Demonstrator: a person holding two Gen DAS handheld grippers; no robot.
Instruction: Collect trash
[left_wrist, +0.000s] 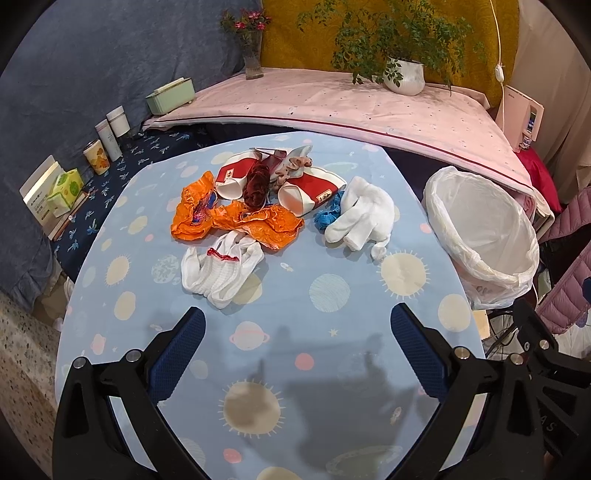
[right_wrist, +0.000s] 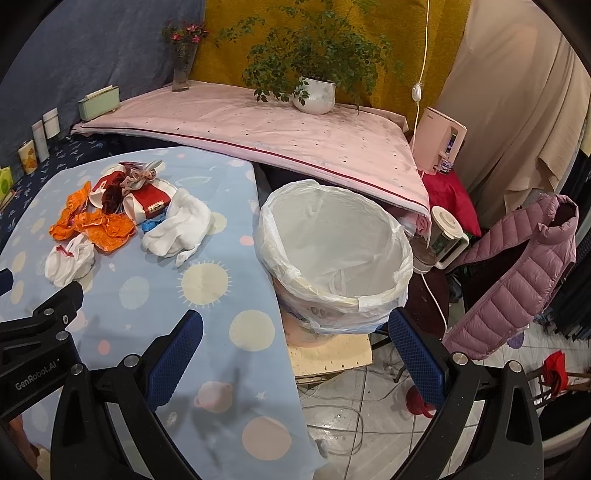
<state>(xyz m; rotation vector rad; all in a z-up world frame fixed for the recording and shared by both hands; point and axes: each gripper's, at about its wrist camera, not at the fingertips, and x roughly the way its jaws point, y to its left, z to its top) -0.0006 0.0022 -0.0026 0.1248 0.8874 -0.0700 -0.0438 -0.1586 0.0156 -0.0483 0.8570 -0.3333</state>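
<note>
A pile of trash lies on the blue planet-print table (left_wrist: 332, 288): orange wrappers (left_wrist: 236, 218), two red-and-white paper cups (left_wrist: 310, 190), a dark red scrunchie (left_wrist: 257, 183), a blue scrap (left_wrist: 327, 212) and white cloths (left_wrist: 360, 212) (left_wrist: 221, 266). The pile also shows in the right wrist view (right_wrist: 122, 214). A bin lined with a white bag (right_wrist: 332, 254) stands right of the table, also in the left wrist view (left_wrist: 480, 232). My left gripper (left_wrist: 297, 328) is open and empty above the table's near part. My right gripper (right_wrist: 295, 332) is open and empty, near the bin.
A pink-covered shelf (left_wrist: 332, 103) behind holds a potted plant (left_wrist: 404, 75), a flower vase (left_wrist: 253, 55) and a green box (left_wrist: 170, 96). Cups and boxes (left_wrist: 107, 140) line the left side. A pink jacket (right_wrist: 517, 273) and a blender (right_wrist: 441, 236) are on the right.
</note>
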